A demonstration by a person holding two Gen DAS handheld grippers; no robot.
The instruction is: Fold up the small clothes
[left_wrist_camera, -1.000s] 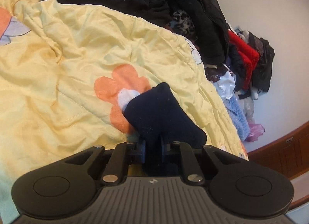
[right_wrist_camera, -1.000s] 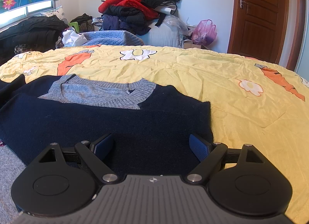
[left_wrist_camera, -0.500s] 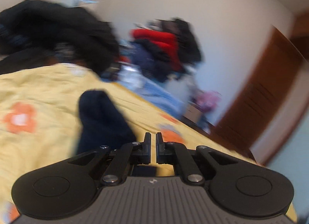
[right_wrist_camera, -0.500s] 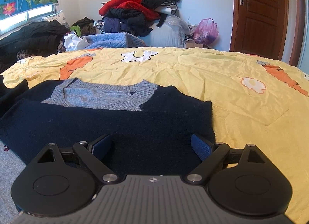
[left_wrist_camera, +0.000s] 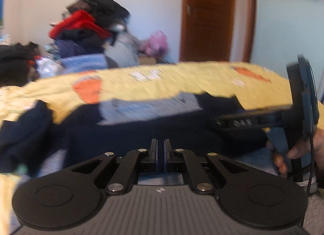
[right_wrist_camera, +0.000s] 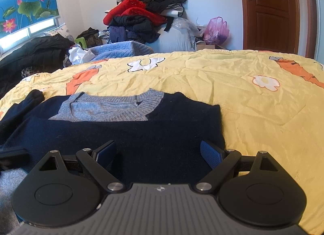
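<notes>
A navy sweater (right_wrist_camera: pixel 141 133) with a grey knitted collar (right_wrist_camera: pixel 113 109) lies flat on the yellow quilt (right_wrist_camera: pixel 243 97). Its left sleeve (right_wrist_camera: pixel 20 105) trails out to the left. My right gripper (right_wrist_camera: pixel 159 151) hovers open over the sweater's near right part, and its blue pads (right_wrist_camera: pixel 210 153) hold nothing. The left wrist view is blurred. In it my left gripper (left_wrist_camera: pixel 161 153) is shut with nothing visible between its jaws, in front of the sweater (left_wrist_camera: pixel 141 133). The sleeve (left_wrist_camera: pixel 24 133) lies bunched at the left, and the right gripper (left_wrist_camera: pixel 232 122) and a hand (left_wrist_camera: pixel 299 149) show at the right.
A tall heap of red and black clothes (right_wrist_camera: pixel 141 12) rises beyond the bed, with a pink bag (right_wrist_camera: pixel 216 30) beside it. Dark coats (right_wrist_camera: pixel 36 52) and a blue blanket (right_wrist_camera: pixel 121 49) lie at the far left. At the back right is a wooden door (right_wrist_camera: pixel 269 12).
The left view has swung from the sleeve on the quilt round to the sweater and the door. The sleeve is no longer between the left jaws, which have closed. The right gripper has barely moved.
</notes>
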